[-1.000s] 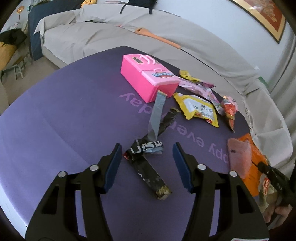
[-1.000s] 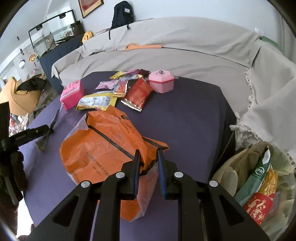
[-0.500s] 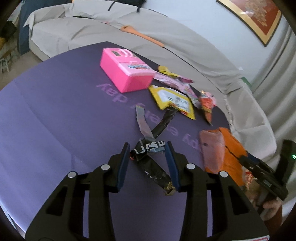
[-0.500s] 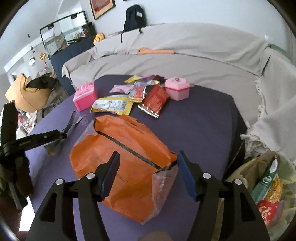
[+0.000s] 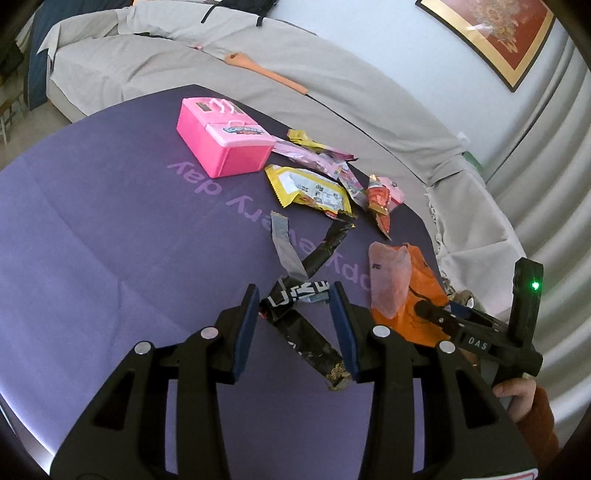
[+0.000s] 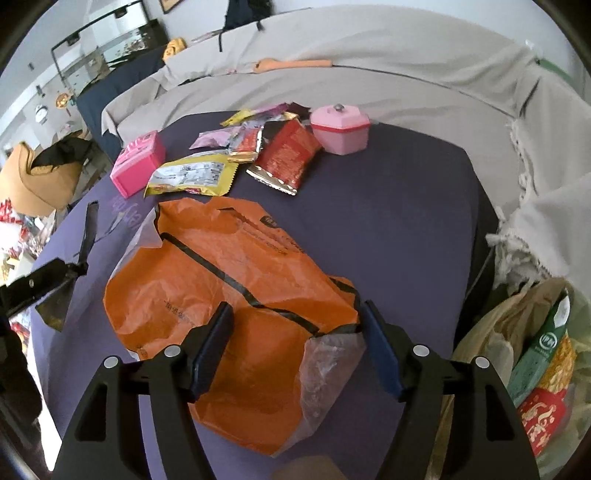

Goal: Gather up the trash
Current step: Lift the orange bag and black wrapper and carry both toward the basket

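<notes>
While the left gripper straddles a torn black wrapper, the pads sit close on either side w/ no clear press: grip can't be told from the left view.

Item 1, step in hand: pickup of the black wrapper, which lies on the purple table cover near its front edge, crossed by a grey strip.

Item 2: right gripper, released, jaws opening wide; the orange plastic bag lies flat between them, not pinched.

Item 3, next move (judgement): left needs a firm close on the thin wrapper, then carry to the trash bag off the table's right edge, already holding packets.

Item 4, remaining litter: yellow packet, red packet, pink/purple sachets.

Item 5, non-trash: pink toy case, pink lidded box.

Item 6, room: beige-covered sofa curving behind the table, framed picture, backpack, glass tank.
</notes>
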The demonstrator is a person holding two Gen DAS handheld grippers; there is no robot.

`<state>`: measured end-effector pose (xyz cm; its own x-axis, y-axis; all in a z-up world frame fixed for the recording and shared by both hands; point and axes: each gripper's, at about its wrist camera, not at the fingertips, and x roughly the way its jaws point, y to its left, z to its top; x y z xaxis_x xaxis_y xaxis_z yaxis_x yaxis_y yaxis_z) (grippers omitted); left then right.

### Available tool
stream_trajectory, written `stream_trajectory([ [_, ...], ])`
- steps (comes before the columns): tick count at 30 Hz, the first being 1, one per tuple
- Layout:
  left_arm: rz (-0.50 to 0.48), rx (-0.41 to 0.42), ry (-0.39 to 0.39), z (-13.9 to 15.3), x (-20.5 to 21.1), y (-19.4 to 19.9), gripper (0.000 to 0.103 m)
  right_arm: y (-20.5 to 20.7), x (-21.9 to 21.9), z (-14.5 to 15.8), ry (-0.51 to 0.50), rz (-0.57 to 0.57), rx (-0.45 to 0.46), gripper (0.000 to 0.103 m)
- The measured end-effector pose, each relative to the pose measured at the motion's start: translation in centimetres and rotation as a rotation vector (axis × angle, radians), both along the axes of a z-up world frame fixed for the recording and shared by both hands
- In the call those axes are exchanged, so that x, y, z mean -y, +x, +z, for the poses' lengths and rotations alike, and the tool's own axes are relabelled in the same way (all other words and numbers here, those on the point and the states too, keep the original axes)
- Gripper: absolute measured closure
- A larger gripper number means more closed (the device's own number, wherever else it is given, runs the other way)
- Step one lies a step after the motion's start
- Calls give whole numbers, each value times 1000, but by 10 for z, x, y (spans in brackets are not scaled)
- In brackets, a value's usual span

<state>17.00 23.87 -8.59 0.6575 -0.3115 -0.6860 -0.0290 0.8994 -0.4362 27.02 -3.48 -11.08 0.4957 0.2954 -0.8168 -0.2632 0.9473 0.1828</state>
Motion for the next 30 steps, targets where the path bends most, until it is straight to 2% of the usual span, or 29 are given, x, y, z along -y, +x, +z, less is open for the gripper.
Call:
stream_trajectory([
  [5, 12, 3, -20, 1, -5, -4, 66, 2, -6, -2, -21, -2, -21, 30],
  [10, 23, 6, -39, 3, -11, -7, 66, -1, -16, -3, -108, 36, -1, 30],
  [12, 26, 7, -44, 5, -13, -8, 66, -2, -17, -3, -113, 31, 4, 31],
  [13, 27, 8, -45, 5, -13, -9, 66, -3, -17, -2, -112, 29, 5, 33],
  [15, 28, 13, -43, 9, -14, -11, 66, -6, -17, 1, -112, 39, 20, 45],
  [20, 31, 31, -33, 22, -9, -15, 66, -21, -16, 22, -93, 81, 71, 79],
  [26, 11, 69, -12, 47, 8, -18, 66, -39, 0, 63, -40, 81, 161, 81],
  [30, -14, 121, 15, 75, 26, -21, 66, -50, 18, 94, -10, 57, 236, 81],
])
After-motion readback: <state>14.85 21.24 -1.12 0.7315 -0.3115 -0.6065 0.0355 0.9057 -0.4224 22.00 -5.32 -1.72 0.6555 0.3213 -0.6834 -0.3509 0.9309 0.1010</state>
